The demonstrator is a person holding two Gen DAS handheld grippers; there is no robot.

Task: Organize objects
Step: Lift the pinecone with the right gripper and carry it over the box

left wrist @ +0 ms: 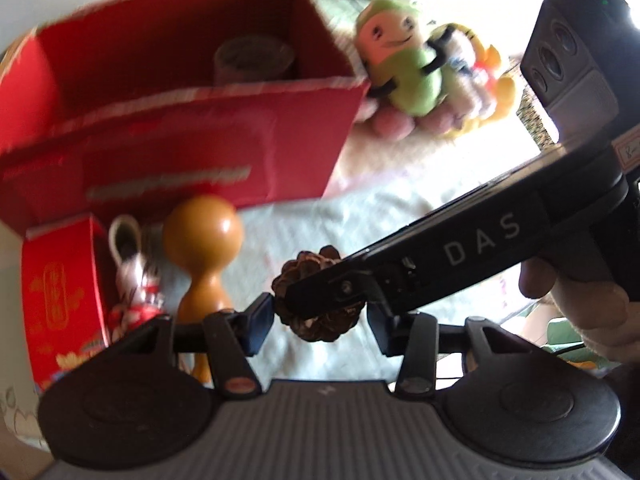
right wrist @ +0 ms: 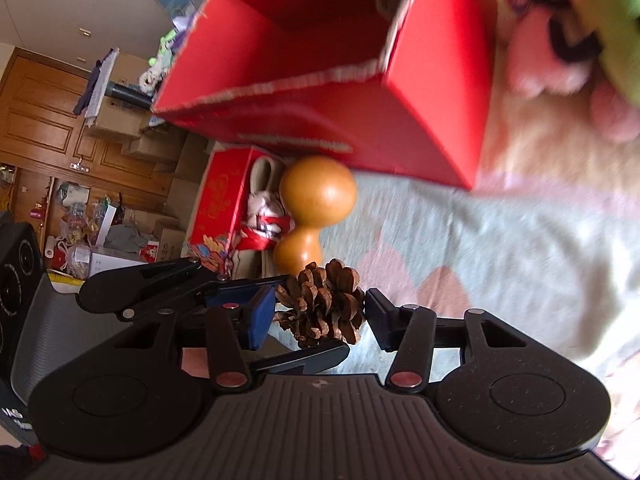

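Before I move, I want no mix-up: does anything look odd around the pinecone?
Yes: both hand-held grippers, left and right, bracket the same pinecone at once, crossing each other, their jaws open.

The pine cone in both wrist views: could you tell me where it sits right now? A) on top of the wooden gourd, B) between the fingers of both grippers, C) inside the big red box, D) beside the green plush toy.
B: the pine cone sits between the right gripper fingers, and in the left wrist view it lies between the left gripper fingers too.
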